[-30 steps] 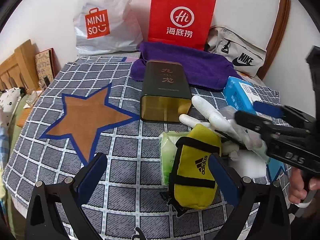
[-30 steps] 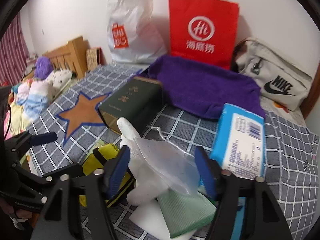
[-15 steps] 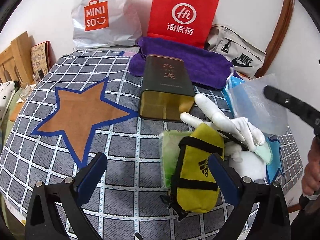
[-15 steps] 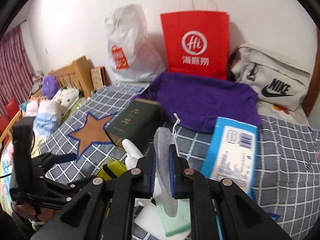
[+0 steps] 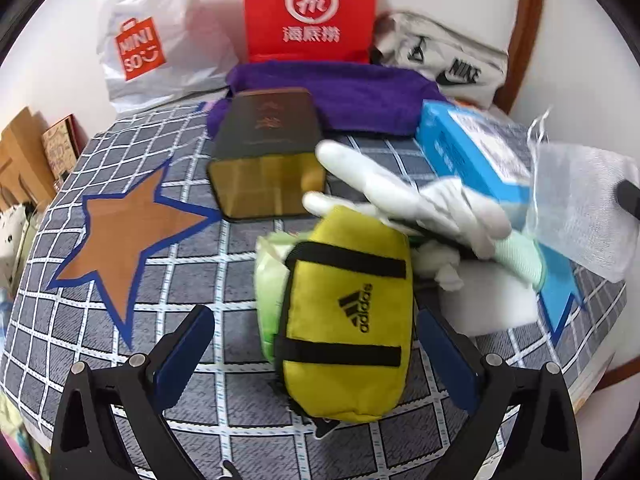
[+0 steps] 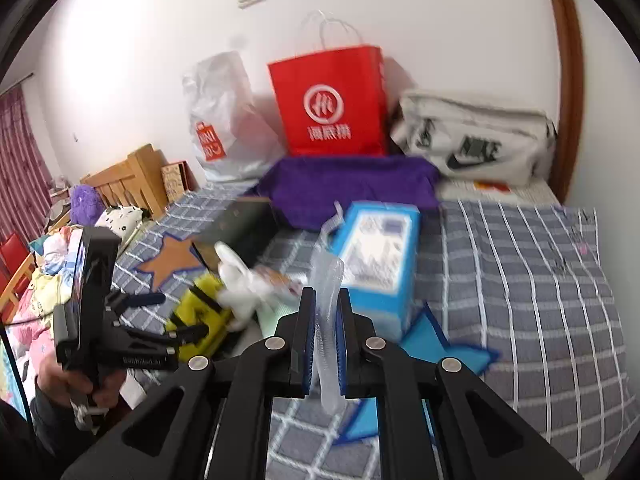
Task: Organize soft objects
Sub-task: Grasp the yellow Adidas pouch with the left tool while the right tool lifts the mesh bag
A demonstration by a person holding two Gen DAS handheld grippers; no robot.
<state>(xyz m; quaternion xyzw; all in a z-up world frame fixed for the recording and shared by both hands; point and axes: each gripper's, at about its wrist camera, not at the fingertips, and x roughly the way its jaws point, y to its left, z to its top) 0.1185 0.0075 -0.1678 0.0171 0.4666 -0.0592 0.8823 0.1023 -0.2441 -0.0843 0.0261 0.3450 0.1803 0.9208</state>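
My right gripper is shut on a sheer white mesh pouch and holds it above the bed; the pouch also shows in the left wrist view at the right. My left gripper is open, its jaws on either side of a yellow Adidas pouch lying on the checked blanket. A white glove lies across a green wipes pack and a white foam piece. A purple towel lies at the back.
A dark tin box lies beside the pile. A blue tissue pack lies to the right. A red paper bag, a white Miniso bag and a grey Nike bag stand along the wall. The bed edge is right.
My right gripper shut on the mesh pouch, lifted it off the pile and carried it up and to the right. My left gripper moved closer to the yellow pouch.
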